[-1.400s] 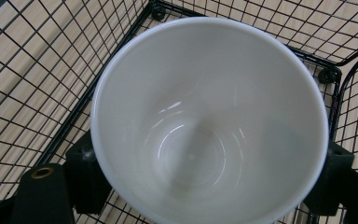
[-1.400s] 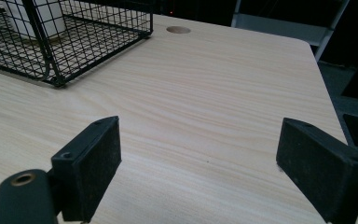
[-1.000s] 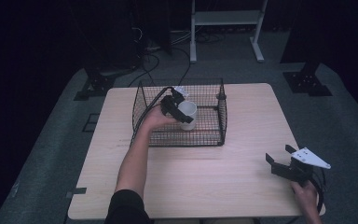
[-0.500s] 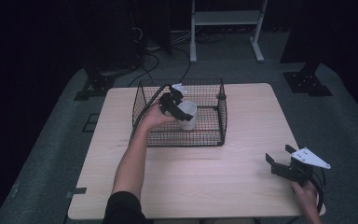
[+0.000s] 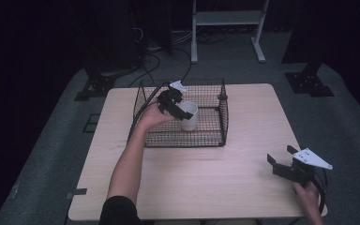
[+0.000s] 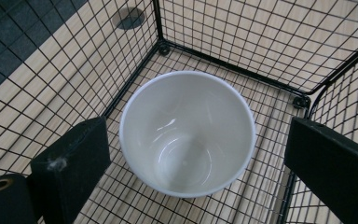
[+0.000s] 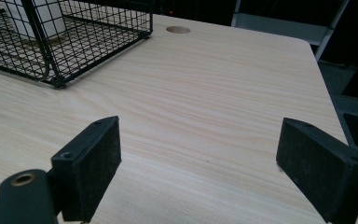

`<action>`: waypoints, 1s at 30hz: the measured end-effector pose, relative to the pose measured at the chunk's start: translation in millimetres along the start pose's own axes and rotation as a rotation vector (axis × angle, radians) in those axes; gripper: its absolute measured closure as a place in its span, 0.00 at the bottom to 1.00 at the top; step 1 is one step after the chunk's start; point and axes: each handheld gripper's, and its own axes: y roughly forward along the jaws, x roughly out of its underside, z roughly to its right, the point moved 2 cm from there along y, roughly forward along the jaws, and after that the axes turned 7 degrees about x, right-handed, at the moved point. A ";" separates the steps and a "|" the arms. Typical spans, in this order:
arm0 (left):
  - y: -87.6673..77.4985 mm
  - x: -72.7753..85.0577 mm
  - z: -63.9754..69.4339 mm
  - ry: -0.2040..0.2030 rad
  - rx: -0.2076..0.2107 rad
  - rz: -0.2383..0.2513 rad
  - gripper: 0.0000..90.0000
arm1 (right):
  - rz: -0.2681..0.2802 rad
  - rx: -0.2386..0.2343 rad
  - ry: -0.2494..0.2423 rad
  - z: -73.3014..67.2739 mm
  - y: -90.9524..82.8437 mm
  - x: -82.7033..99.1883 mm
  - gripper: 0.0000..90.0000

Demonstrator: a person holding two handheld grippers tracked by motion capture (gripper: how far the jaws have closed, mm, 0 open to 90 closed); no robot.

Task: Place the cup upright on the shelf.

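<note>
Your surface (image 5: pixel 206 178), a pale wood-grain tabletop, carries everything here, and most of it is bare; a round cable hole (image 7: pixel 177 29) sits near its far edge in the right gripper view. The black wire basket (image 5: pixel 143 117) stands on its far left part, open at the top, its mesh floor lying flat on the wood; inside it, upright and toward the middle, stands the white cup (image 6: pixel 186 133), empty and glossy, mouth up.

Your left gripper (image 5: pixel 174 104) hangs over the basket just above the cup's rim; its jaws have just been opening, and they now stand wide on either side of the cup with clear gaps, pressing on nothing. Your right gripper (image 5: pixel 283 161) rests near the surface's right front corner, well apart from the basket, jaws wide and empty over bare wood.

Judge the cup as ceramic or something like it: stiff, moderately heavy for its size, smooth enough to slip, and liable to chip if knocked on the wire; no handle shows. If you take it again, either span the whole body just below the rim or pinch one wall with one jaw inside and one outside; squeeze firmly, lift straight up, and keep clear of the basket's top wire
</note>
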 end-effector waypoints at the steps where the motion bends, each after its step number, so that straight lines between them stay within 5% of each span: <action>1: 0.0 0.0 0.0 0.000 0.000 0.000 0.07 | 0.000 0.000 0.000 -0.1 0.0 0.0 0.14; 18: -29.6 -10.5 27.4 0.080 -0.022 0.062 0.07 | 0.002 -0.003 0.003 0.5 0.1 0.0 0.14; 30: -46.1 4.9 41.8 0.075 -0.038 0.100 0.07 | 0.000 -0.003 0.003 0.6 0.1 0.0 0.14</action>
